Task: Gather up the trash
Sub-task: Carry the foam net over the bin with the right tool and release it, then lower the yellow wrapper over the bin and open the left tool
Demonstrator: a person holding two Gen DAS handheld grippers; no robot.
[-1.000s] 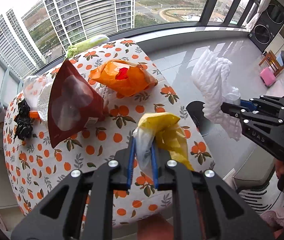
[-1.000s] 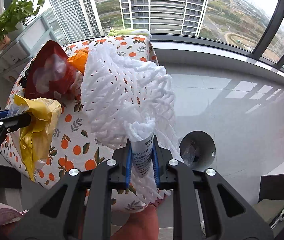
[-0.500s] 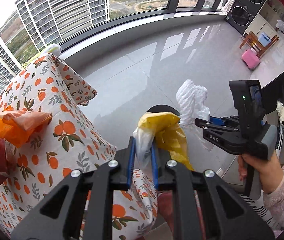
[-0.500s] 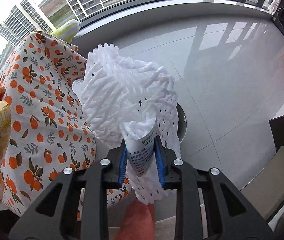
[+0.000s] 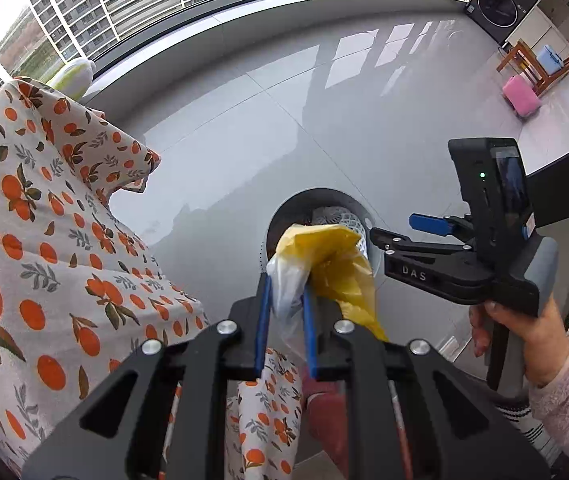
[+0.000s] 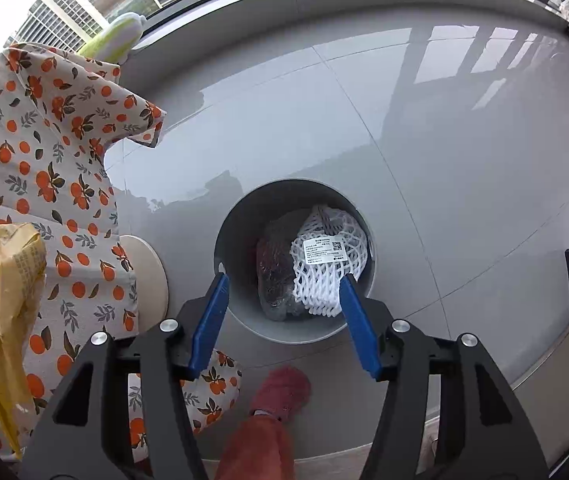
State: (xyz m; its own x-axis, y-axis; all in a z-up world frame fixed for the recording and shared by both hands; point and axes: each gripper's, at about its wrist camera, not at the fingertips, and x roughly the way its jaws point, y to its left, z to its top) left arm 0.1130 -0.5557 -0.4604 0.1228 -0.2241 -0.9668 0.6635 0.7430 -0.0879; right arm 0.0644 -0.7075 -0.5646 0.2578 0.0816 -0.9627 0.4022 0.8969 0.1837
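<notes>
Right gripper (image 6: 282, 290) hangs over the grey bin (image 6: 244, 208), jaws wide apart; white foam net (image 6: 326, 268) lies inside at 3 o'clock beside a dark wrapper (image 6: 274, 276), possibly plastic. Left gripper (image 5: 284, 300) clamps a yellow bag (image 5: 332, 256) above the bin's rim.

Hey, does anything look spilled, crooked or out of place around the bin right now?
Nothing stands out. The white foam net lies inside the bin, nothing spilled on the floor. The left gripper grips the yellow bag; the right gripper is open.
</notes>
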